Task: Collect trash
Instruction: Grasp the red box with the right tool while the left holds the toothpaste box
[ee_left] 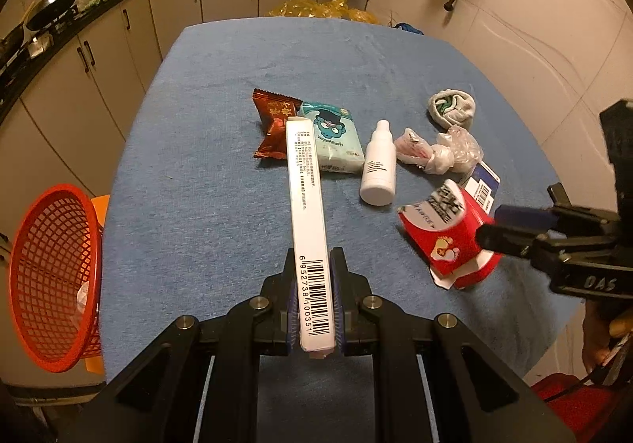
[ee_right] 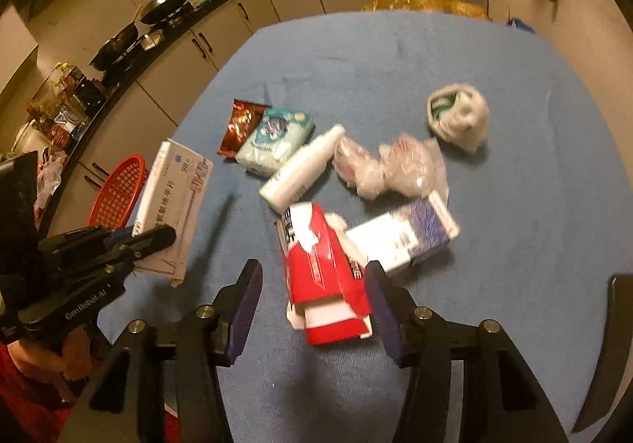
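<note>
My left gripper (ee_left: 314, 277) is shut on a long flat white box (ee_left: 306, 205) with a barcode, held on edge above the blue table; it also shows in the right wrist view (ee_right: 174, 201). My right gripper (ee_right: 312, 284) is open, its jaws either side of a crushed red carton (ee_right: 324, 277), seen too in the left wrist view (ee_left: 447, 237). A red mesh basket (ee_left: 51, 277) stands off the table's left edge. Loose trash lies mid-table: a brown wrapper (ee_left: 273, 122), a tissue pack (ee_left: 336, 138), a white bottle (ee_left: 379, 166), crumpled plastic (ee_left: 439, 150), a blue-and-white box (ee_right: 403, 237).
A balled grey-white cloth (ee_left: 451, 106) lies at the far right of the table (ee_left: 221, 126). A kitchen counter (ee_left: 59, 27) with pans and cabinets runs along the left and back. Yellow bags (ee_left: 324, 8) sit behind the table.
</note>
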The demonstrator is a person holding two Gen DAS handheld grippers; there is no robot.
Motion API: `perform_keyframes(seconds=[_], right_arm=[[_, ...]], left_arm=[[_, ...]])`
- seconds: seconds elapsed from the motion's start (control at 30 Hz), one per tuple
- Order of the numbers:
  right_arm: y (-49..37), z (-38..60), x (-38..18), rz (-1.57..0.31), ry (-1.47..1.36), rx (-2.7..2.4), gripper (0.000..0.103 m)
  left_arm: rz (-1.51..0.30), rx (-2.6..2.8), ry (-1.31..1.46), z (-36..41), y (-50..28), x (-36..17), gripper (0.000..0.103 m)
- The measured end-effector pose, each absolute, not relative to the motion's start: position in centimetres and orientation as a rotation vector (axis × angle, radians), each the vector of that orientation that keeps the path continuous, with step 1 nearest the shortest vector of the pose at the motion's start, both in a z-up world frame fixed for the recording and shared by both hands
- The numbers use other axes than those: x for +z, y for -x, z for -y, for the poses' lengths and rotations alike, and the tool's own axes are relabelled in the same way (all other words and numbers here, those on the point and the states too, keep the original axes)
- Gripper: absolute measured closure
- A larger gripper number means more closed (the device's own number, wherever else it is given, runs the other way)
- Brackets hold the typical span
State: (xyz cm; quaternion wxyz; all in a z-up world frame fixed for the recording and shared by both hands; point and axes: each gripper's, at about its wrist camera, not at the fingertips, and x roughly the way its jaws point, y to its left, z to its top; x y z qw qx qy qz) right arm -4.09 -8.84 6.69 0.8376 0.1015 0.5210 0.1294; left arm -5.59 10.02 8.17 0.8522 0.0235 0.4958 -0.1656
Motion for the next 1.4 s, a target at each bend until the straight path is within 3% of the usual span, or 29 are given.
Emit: perform_keyframes(seconds=[0.13, 0.23, 0.5, 0.53, 0.57, 0.67, 0.87, 1.03, 1.1, 1.17, 1.23, 1.4], right_arm=[[4.1, 8.3, 5.4, -1.124, -0.184, 0.251, 0.048], [4.0, 7.5, 5.5, -1.1, -0.131, 0.256, 0.057], [4.4, 6.0, 5.5, -1.105, -0.03, 0.284, 0.058], [4.4, 5.7, 5.3, -1.113, -0.023, 0.292, 0.065], [4.5, 5.5, 5.0, -1.133, -0.021, 0.31, 0.083], [5.1, 4.5, 5.1, -1.117, 0.051, 0.317, 0.098], [5.5, 3.7, 6.6, -1.061, 0.096, 0.334, 0.101], [5.3, 3.9, 6.7, -1.084, 0.043, 0.353, 0.101], [5.0, 5.4, 6.6, -1.098, -0.081, 0.36, 0.092], [4.9, 7.1, 6.4, -1.105, -0.158, 0.334, 0.062], [5.4, 8.4, 6.3, -1.102, -0.224, 0.342, 0.054], [6.3, 9.5, 4.7, -1.141, -0.302, 0.339, 0.049]], left_arm=[[-1.035, -0.339, -0.058, -9.9, 5.6, 8.0, 0.089], [-1.034, -0.335, -0.066, -9.6, 5.8, 7.9, 0.089], [-1.034, -0.323, -0.061, -9.5, 6.0, 7.9, 0.089], [-1.033, -0.324, -0.063, -9.4, 6.0, 7.9, 0.089], [-1.031, -0.323, -0.065, -9.4, 6.1, 8.0, 0.089], [-1.024, -0.318, -0.065, -9.5, 6.1, 8.0, 0.089], [-1.02, -0.309, -0.058, -9.6, 6.2, 8.1, 0.089], [-1.022, -0.302, -0.053, -9.6, 6.2, 8.2, 0.089], [-1.021, -0.3, -0.052, -9.7, 6.2, 8.2, 0.089], [-1.023, -0.299, -0.052, -9.8, 6.3, 8.2, 0.089], [-1.026, -0.299, -0.053, -9.9, 6.4, 8.1, 0.089], [-1.03, -0.301, -0.059, -10.3, 6.3, 8.1, 0.089]])
